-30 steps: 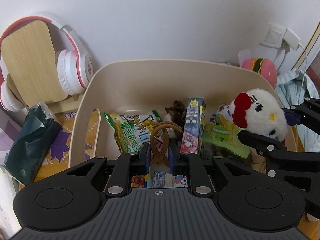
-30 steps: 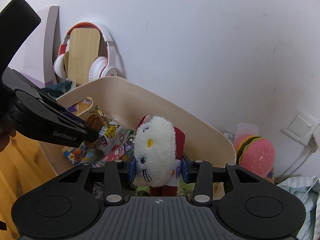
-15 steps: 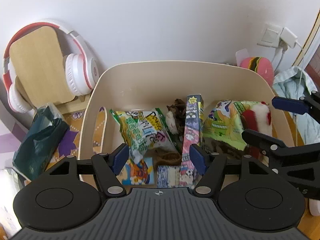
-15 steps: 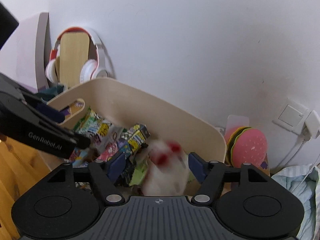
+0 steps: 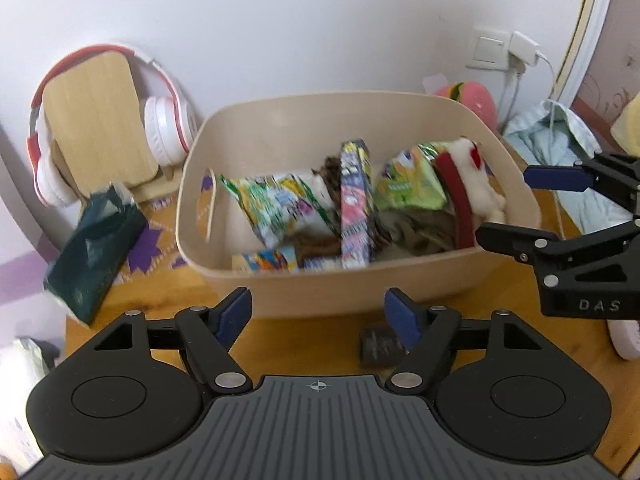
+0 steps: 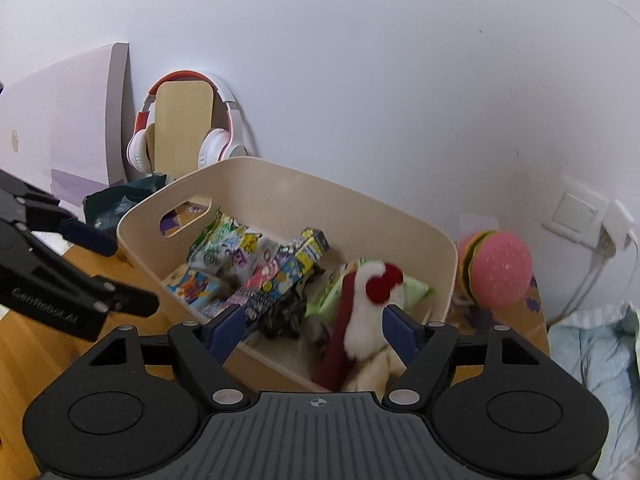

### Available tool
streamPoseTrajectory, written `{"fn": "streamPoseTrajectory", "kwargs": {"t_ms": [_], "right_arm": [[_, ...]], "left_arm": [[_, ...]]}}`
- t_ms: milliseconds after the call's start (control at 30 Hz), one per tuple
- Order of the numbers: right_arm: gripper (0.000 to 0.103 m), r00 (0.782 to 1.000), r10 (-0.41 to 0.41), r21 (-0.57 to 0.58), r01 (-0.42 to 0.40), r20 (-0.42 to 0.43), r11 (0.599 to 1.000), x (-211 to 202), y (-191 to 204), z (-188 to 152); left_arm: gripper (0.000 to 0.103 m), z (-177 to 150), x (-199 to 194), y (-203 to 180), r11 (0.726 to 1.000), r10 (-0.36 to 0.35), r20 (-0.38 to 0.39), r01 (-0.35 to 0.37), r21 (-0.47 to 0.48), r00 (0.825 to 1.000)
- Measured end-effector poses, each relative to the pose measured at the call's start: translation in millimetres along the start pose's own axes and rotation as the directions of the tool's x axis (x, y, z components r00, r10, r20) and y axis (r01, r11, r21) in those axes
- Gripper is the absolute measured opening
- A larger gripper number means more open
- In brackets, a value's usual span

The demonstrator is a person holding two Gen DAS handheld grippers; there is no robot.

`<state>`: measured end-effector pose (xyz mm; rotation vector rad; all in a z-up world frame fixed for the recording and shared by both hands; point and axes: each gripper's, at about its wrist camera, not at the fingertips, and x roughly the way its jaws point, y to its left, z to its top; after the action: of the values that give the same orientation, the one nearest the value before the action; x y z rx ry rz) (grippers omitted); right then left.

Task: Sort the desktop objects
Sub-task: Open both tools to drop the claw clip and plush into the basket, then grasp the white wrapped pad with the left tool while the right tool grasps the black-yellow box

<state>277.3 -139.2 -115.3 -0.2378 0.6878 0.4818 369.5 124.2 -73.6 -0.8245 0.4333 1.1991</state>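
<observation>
Both your grippers hang empty, jaws apart, at the beige bin [image 5: 516,184].

Motion blur smears the packets in the bin, so you cannot read their print, and the dark brown heap under the tall box [image 5: 354,204] is hard to make out. The plush toy [image 6: 370,312] is white with a red bow and a dark red strip, lying tilted against the bin's right end wall on the green packet [image 5: 408,178]; in the right wrist view its lower part is hidden behind your right gripper [image 6: 316,328]. A second ago your right gripper held that toy above the bin; now the toy lies inside. Your left gripper [image 5: 318,316], which then pinched a brown loop, is back over the table [image 5: 304,340], just outside the bin's near wall.
</observation>
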Motion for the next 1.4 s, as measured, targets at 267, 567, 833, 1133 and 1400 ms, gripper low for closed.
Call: {"fn": "streamPoseTrajectory", "kwargs": {"t_ms": [267, 567, 833, 1133, 1400], "right_arm": [[0.083, 0.998, 0.008, 0.089, -0.003, -0.057, 0.996, -4, -1, -28], [0.084, 0.987, 0.038, 0.112, -0.021, -0.154, 0.994, 11, 6, -53], [0.085, 0.976, 0.065, 0.117, -0.041, -0.208, 0.992, 21, 14, -63], [0.085, 0.964, 0.117, 0.094, -0.097, -0.24, 0.991, 38, 32, -66], [0.085, 0.954, 0.159, 0.035, -0.155, -0.254, 0.987, 57, 47, -61]], "left_arm": [[0.075, -37, 4, -15, 0.999, -0.033, -0.088, 0.032, -0.01, 0.996], [0.075, -88, 31, -47, 0.999, -0.004, -0.196, 0.013, 0.045, 0.981], [0.075, -103, 62, -47, 0.994, -0.008, -0.264, 0.037, 0.102, 0.964], [0.082, -101, 76, -18, 0.998, 0.003, -0.259, 0.014, 0.062, 0.966], [0.082, -90, 84, 10, 1.0, 0.029, -0.247, -0.028, 0.009, 0.968]]}}
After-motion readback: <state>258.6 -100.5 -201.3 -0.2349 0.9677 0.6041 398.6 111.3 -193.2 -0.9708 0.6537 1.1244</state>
